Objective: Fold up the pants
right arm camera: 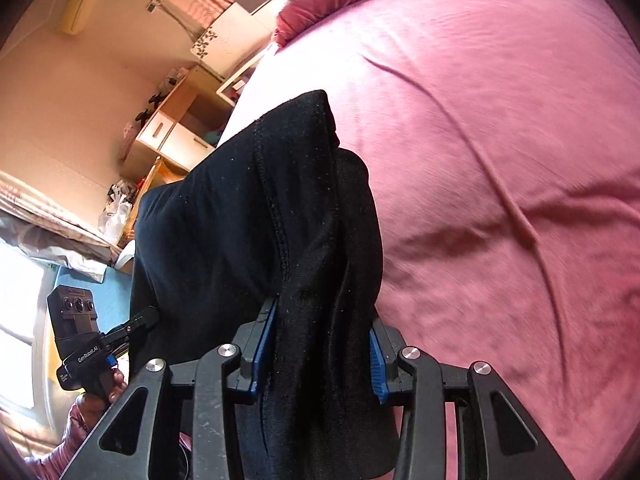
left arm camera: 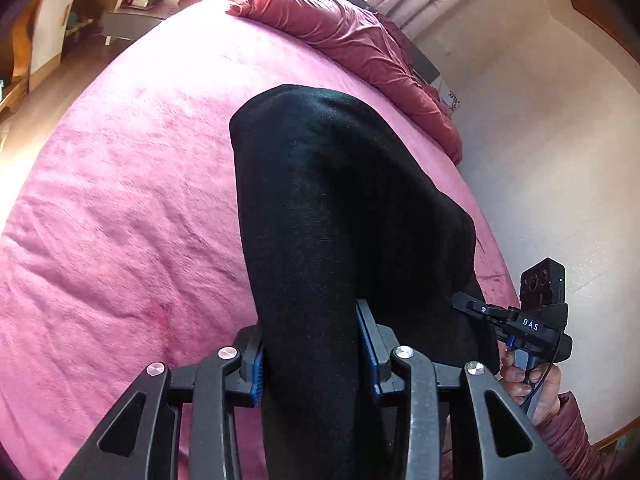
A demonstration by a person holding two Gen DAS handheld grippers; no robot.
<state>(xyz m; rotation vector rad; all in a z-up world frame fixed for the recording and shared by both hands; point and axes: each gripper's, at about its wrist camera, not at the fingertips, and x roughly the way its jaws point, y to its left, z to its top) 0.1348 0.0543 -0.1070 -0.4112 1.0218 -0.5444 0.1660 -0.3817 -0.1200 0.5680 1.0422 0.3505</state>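
Observation:
Black pants (left arm camera: 328, 208) are held up above the pink bed (left arm camera: 120, 200). My left gripper (left arm camera: 314, 356) is shut on a bunched part of the pants, the fabric filling the gap between its blue pads. My right gripper (right arm camera: 320, 352) is shut on another bunch of the same pants (right arm camera: 248, 200), which show a stitched seam. The right gripper also shows in the left wrist view (left arm camera: 516, 324) at the right, touching the cloth's edge. The left gripper shows in the right wrist view (right arm camera: 100, 344) at the lower left. The pants' lower part is hidden behind the grippers.
A rumpled dark pink quilt (left arm camera: 360, 48) lies along the bed's far side by the wall (left arm camera: 540, 160). A bedside table (left arm camera: 132, 12) and a wooden desk with drawers (right arm camera: 176, 128) stand beyond the bed. The pink sheet (right arm camera: 500, 160) has long creases.

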